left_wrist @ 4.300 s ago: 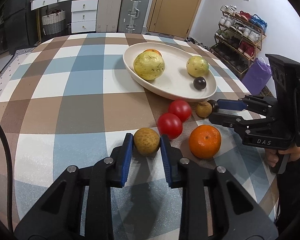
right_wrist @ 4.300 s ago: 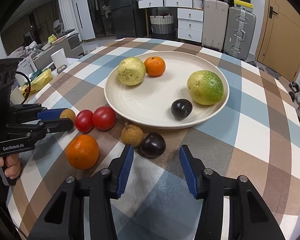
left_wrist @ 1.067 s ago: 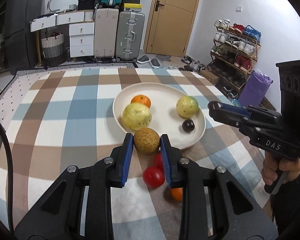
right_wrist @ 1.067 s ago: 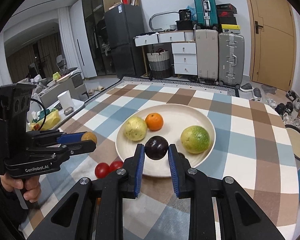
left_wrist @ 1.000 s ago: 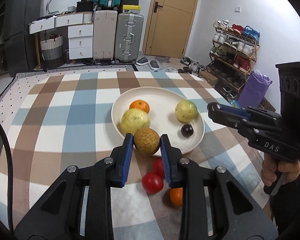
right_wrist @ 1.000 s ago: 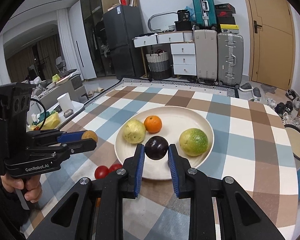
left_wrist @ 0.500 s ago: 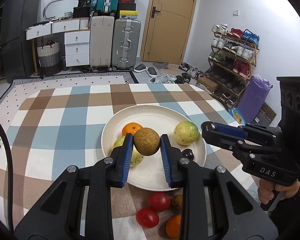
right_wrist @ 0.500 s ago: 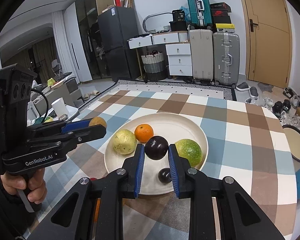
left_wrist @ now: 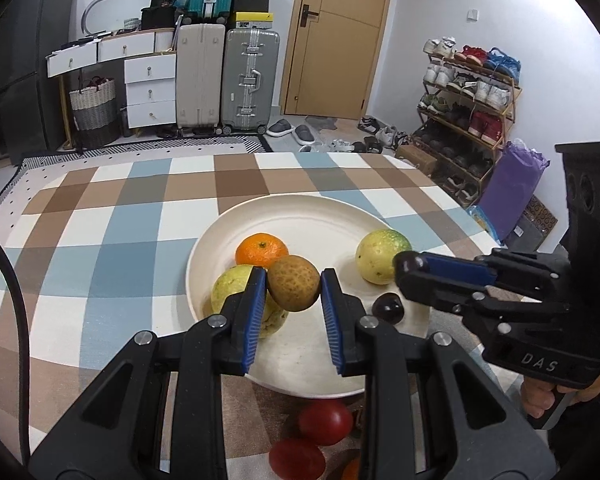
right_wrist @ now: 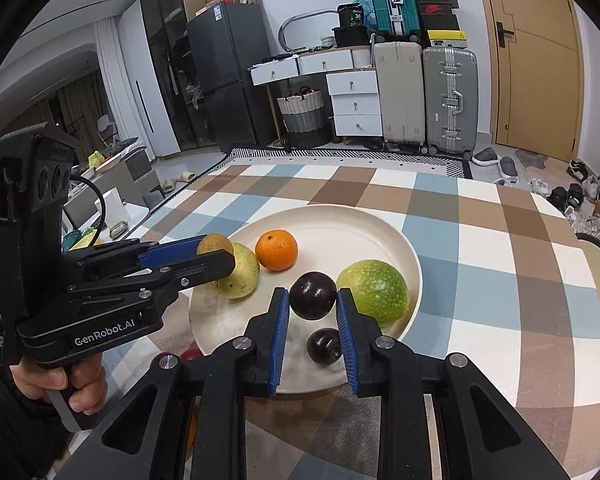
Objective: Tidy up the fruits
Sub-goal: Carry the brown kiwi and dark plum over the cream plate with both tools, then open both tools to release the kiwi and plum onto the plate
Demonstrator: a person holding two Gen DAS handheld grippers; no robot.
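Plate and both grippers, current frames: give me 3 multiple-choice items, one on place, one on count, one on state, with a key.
1. Where does the orange lie?
A. on the plate
B. on the tablecloth
C. in the right gripper

2. How many fruits lie on the plate, held ones not counted?
A. two
B. four
C. six

3. What does the left gripper hold?
A. nothing
B. a red tomato
C. a brown fruit

Key: 1 A, it sits inside the rim; 2 B, the orange, two yellow-green fruits and one dark plum; 3 C, both pads press the brown fruit.
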